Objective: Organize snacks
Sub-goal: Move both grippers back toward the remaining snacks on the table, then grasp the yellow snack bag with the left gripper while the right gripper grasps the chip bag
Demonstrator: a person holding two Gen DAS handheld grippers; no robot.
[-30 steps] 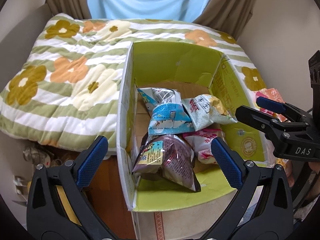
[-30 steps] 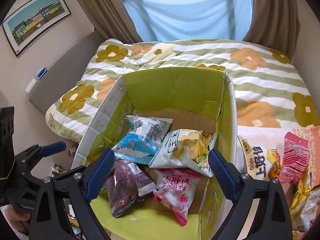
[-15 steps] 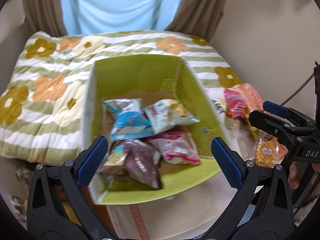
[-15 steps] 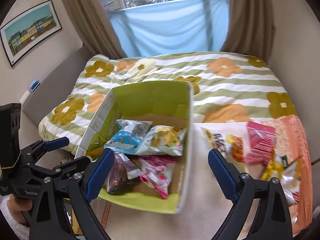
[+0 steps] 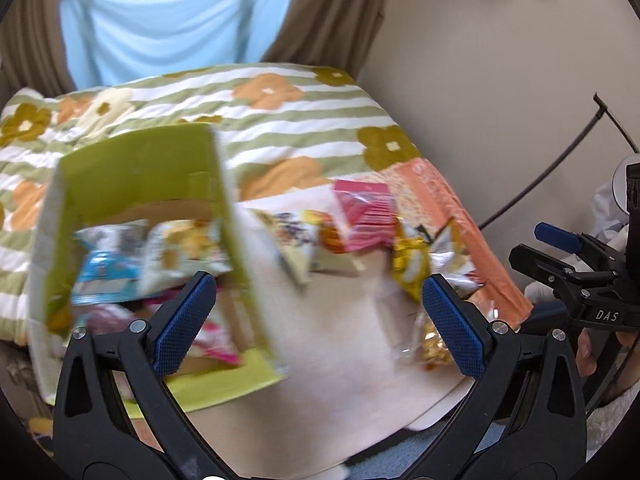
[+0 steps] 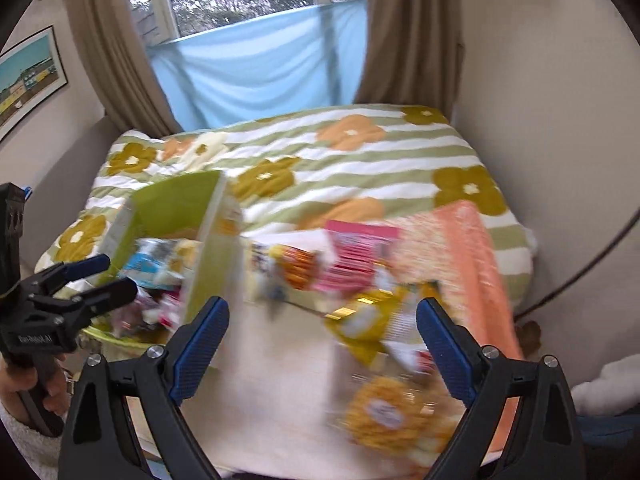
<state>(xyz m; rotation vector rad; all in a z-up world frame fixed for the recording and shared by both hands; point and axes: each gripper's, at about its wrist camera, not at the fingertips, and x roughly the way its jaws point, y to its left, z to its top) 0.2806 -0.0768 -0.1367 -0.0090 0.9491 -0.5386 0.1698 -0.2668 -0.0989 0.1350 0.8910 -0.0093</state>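
Note:
A green cardboard box (image 5: 132, 172) (image 6: 176, 204) stands at the left with several snack packets inside, among them a blue-and-white one (image 5: 106, 270). To its right, loose snacks lie on a pale tabletop (image 5: 340, 340): a pink packet (image 5: 366, 216) (image 6: 356, 256), a yellow packet (image 5: 410, 258) (image 6: 362, 320) and a clear bag of yellow puffs (image 6: 384, 412). My left gripper (image 5: 320, 324) hangs open over the bare tabletop between box and pile. My right gripper (image 6: 320, 344) is open too, above the loose pile, empty. Both views are blurred.
A quilt with green stripes and flowers (image 6: 340, 160) covers the bed behind the table. An orange patterned cloth (image 6: 468, 264) lies under the pile at the right. Curtains and a blue sheet (image 6: 260, 72) hang at the back; a dark cable (image 5: 560, 152) runs along the right wall.
Both grippers have swung right, away from the box toward the loose snack pile, and risen a little. The box slid to the left of both views. Both grippers stayed open.

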